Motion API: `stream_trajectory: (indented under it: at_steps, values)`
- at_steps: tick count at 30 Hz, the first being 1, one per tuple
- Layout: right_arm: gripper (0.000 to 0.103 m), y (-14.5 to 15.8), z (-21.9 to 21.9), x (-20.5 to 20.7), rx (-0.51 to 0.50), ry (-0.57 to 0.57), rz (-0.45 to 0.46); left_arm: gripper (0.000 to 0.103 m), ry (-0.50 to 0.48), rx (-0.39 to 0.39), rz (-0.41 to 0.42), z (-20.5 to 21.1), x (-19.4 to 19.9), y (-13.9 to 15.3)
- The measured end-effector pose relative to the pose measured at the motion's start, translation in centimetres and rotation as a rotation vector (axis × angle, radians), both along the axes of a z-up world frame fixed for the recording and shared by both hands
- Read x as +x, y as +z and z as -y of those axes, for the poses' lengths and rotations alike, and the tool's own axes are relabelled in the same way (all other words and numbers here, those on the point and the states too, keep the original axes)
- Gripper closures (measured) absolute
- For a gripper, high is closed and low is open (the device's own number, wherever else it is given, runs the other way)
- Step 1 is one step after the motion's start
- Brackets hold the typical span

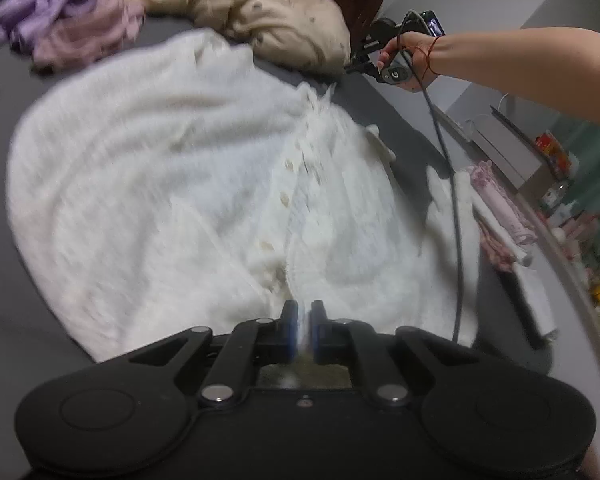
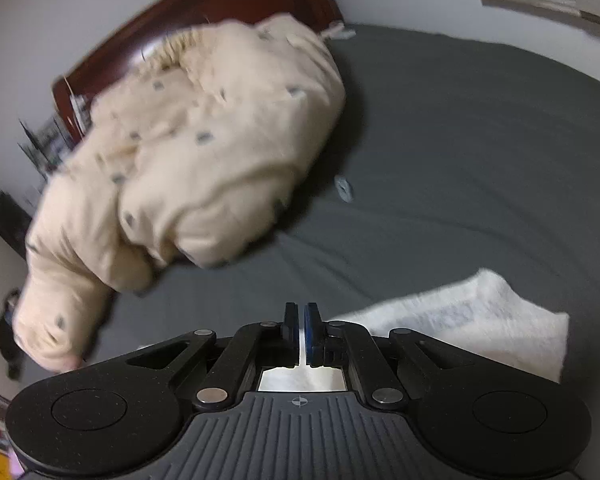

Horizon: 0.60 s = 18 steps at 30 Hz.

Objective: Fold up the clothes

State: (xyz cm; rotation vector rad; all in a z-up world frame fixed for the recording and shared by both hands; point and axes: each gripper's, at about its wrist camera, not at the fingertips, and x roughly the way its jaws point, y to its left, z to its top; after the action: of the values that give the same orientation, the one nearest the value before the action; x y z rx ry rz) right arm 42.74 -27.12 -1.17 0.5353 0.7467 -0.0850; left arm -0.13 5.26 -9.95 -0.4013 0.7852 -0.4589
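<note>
The left claw (image 1: 304, 320) is seen nearest the camera, pinched shut on the hem of a white fuzzy cardigan (image 1: 172, 184), which is spread button-side up across the grey bed (image 1: 8, 320). The right claw (image 2: 301, 322) is closed to a thin slit, with white fabric apparently caught between its pads. A beige dotted jacket (image 2: 204, 140) is heaped against the headboard (image 2: 236, 4).
</note>
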Motion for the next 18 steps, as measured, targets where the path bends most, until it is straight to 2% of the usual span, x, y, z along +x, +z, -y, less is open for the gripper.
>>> stream_trajectory:
  at_steps: [3,5,7,13,15,17,18]
  values:
    - [0.099,0.1,-1.2,0.6,-0.048,0.044,-0.049,0.096,0.014,0.041,0.032,-0.4,-0.3,0.7]
    - [0.099,-0.3,-1.9,0.9,-0.103,0.063,-0.096,0.096,0.014,0.066,-0.002,-0.5,0.0,0.3]
    - [0.099,-0.7,-2.1,0.6,-0.129,0.051,-0.101,0.095,0.009,0.082,-0.046,-0.6,0.3,-0.2]
    - [0.096,-2.5,1.5,-2.3,0.043,0.017,-0.171,0.092,-0.009,0.112,-0.099,-0.7,0.1,-0.6]
    - [0.079,-2.0,3.5,-4.1,0.097,0.012,-0.17,0.091,-0.005,0.118,-0.09,-0.6,-0.2,-0.4]
    - [0.028,-1.0,5.4,-6.4,0.136,0.014,-0.156,0.089,0.001,0.118,-0.056,-0.6,-0.7,0.3]
    - [0.025,-0.3,6.1,-7.7,0.146,0.013,-0.14,0.087,0.005,0.116,-0.028,-0.7,-1.0,0.7]
